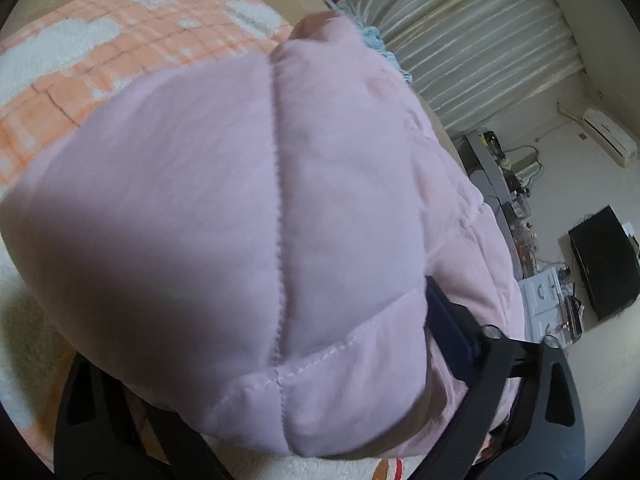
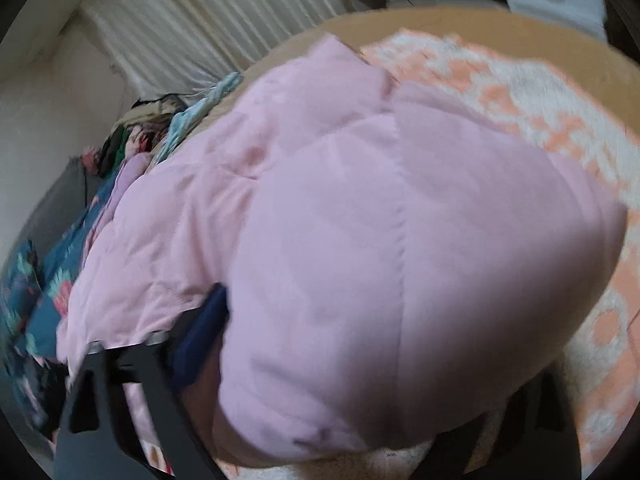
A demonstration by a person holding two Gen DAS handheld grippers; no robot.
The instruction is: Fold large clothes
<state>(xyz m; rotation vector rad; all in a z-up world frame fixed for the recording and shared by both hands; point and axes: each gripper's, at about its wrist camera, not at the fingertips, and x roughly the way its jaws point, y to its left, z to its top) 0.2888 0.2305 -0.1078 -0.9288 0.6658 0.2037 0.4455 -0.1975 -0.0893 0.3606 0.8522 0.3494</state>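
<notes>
Left tongs (image 1: 256,392): jaws apart, the pink quilted garment (image 1: 248,208) bulging between them; the dark blue pad (image 1: 448,328) on one finger lies against the fabric, the other finger is hidden under the hem, so whether they pinch it cannot be told.
Right tongs (image 2: 352,412): jaws apart around the same garment (image 2: 380,240); one blue pad (image 2: 204,332) touches its side, the far finger is covered, grip unclear.
Garment: padded, stitched seams, fills both views, lying on the bed.
Peach blanket (image 1: 100,60): white-patterned, beneath and beyond the garment.
Clothes pile (image 2: 132,140): floral and blue pieces beside the garment.
Curtain (image 1: 480,40): pale, pleated, far behind.
</notes>
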